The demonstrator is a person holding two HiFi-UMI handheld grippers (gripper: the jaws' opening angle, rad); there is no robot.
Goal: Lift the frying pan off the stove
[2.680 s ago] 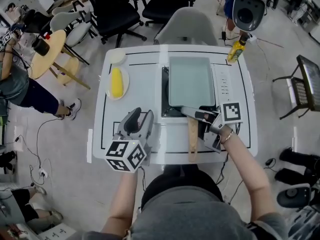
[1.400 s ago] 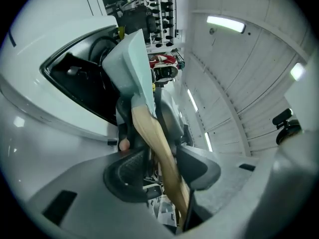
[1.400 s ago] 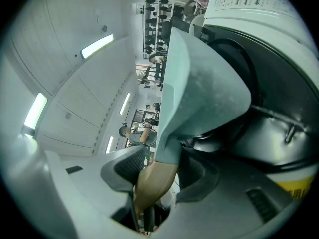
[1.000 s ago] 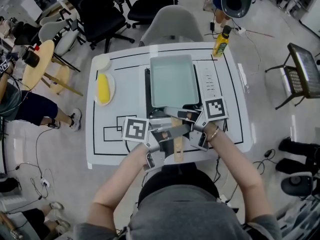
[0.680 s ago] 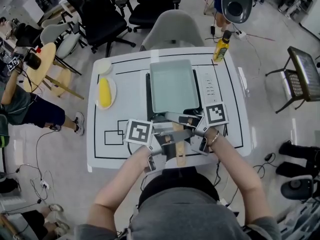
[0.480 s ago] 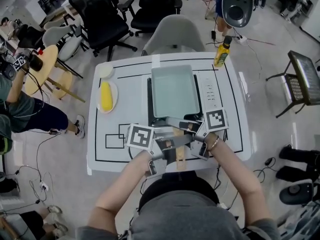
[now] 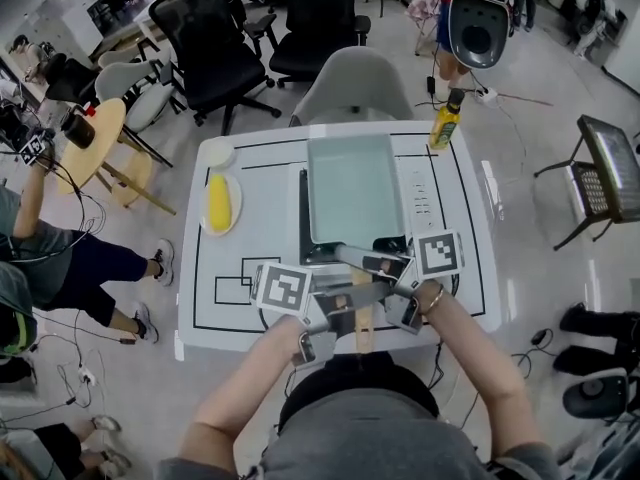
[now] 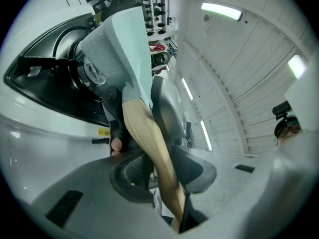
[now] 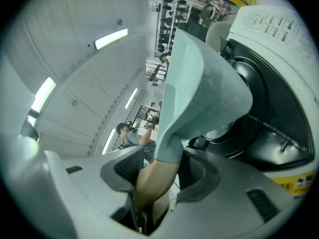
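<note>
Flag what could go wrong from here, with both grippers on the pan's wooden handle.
1. The left gripper, whose jaws have just been closing, and the right gripper clamp only the wooden handle. The frying pan extends entirely beyond them, so it may droop or roll in their grip.
2. The grippers sit close together on the handle. Uneven lifting could twist the pan and knock it against the stove.

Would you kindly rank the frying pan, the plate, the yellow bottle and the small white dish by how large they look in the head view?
1. frying pan
2. plate
3. yellow bottle and small white dish: too alike to rank.
</note>
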